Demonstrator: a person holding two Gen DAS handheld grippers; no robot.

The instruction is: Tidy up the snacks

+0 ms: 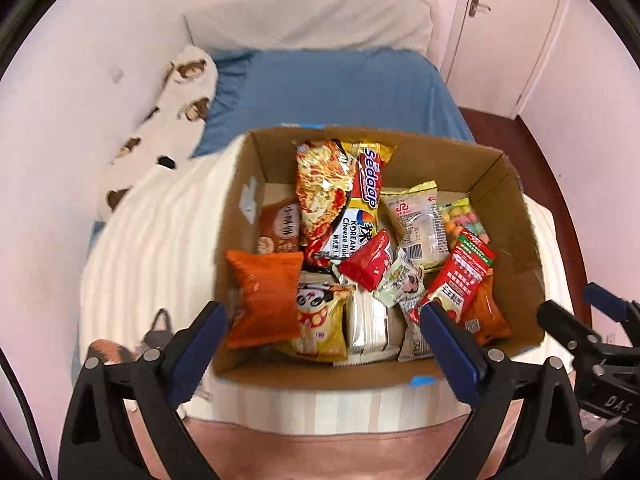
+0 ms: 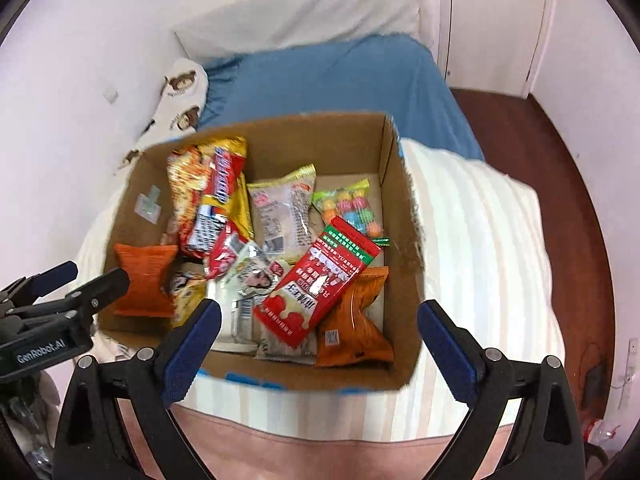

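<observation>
An open cardboard box (image 1: 516, 216) (image 2: 400, 216) sits on a striped white blanket and holds several snack packets. An orange packet (image 1: 266, 298) (image 2: 144, 280) leans against its left wall. A red packet with a green top (image 1: 460, 276) (image 2: 316, 284) lies on another orange packet (image 2: 354, 332) at the right. Yellow Sedaap noodle packs (image 1: 368, 188) (image 2: 218, 188) stand at the back. My left gripper (image 1: 324, 316) is open and empty above the box's near edge. My right gripper (image 2: 320, 316) is open and empty, also above the near edge.
The box rests on a bed with a blue sheet (image 1: 332, 88) (image 2: 332, 80) and a grey pillow (image 1: 312, 16). A bear-print cushion (image 1: 176, 100) lies along the left wall. Dark wood floor (image 2: 560, 152) and a white door (image 2: 492, 20) are at the right.
</observation>
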